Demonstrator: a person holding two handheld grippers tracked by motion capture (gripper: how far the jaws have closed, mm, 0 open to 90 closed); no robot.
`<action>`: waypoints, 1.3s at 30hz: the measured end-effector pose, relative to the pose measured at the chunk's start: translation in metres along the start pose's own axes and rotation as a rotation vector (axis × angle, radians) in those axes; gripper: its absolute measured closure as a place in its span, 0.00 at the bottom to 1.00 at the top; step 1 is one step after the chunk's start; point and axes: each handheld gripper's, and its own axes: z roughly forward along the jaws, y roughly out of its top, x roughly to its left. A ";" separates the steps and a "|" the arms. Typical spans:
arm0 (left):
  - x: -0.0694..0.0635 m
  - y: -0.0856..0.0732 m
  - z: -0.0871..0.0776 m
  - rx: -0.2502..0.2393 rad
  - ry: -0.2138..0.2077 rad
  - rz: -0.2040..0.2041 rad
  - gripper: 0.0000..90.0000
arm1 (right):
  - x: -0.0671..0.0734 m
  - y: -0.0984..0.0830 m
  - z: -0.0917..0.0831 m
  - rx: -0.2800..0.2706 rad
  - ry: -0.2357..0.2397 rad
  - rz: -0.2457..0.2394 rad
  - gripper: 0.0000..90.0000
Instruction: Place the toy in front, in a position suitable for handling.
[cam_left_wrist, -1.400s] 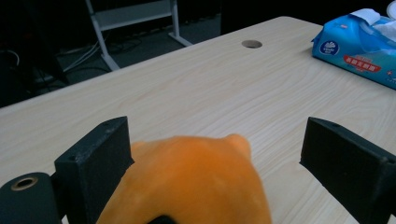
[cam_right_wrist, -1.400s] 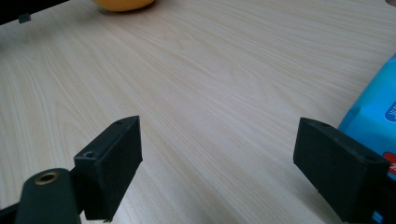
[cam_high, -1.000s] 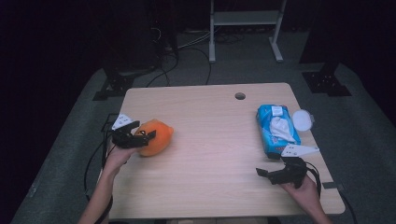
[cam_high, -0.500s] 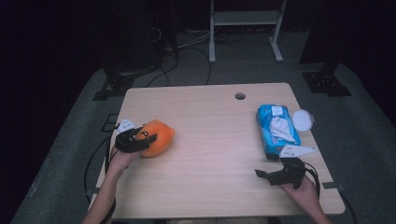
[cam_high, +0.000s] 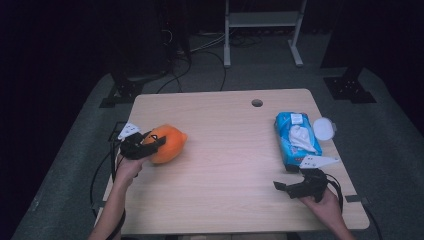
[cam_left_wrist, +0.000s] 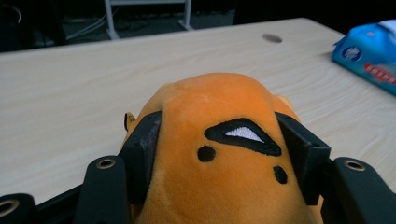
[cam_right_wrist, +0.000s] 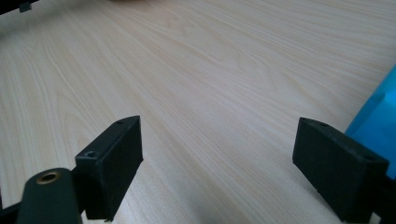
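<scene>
An orange plush toy (cam_high: 171, 141) with black stitched marks lies on the left side of the wooden table (cam_high: 225, 150). My left gripper (cam_high: 156, 144) is shut on it. In the left gripper view the jaws press into both sides of the plush toy (cam_left_wrist: 224, 158). My right gripper (cam_high: 278, 186) is held low over the table's front right, open. In the right gripper view its black fingers (cam_right_wrist: 112, 158) stand wide apart over bare wood, with nothing between them.
A blue pack of wet wipes (cam_high: 296, 138) lies at the table's right edge, just behind the right gripper, and a white round lid (cam_high: 324, 127) sits beside it. A cable hole (cam_high: 257, 103) is near the far edge. Cables trail off the table's left side.
</scene>
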 end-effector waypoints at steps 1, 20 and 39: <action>-0.002 0.004 -0.001 -0.010 -0.008 0.011 0.44 | 0.000 0.000 0.000 0.001 -0.001 -0.001 0.16; -0.098 0.042 0.019 -0.075 -0.322 0.191 0.44 | 0.001 0.002 -0.004 -0.018 -0.008 -0.007 0.16; -0.165 -0.018 0.064 0.021 -0.565 0.275 0.43 | -0.009 0.002 -0.023 -0.086 -0.067 0.004 0.17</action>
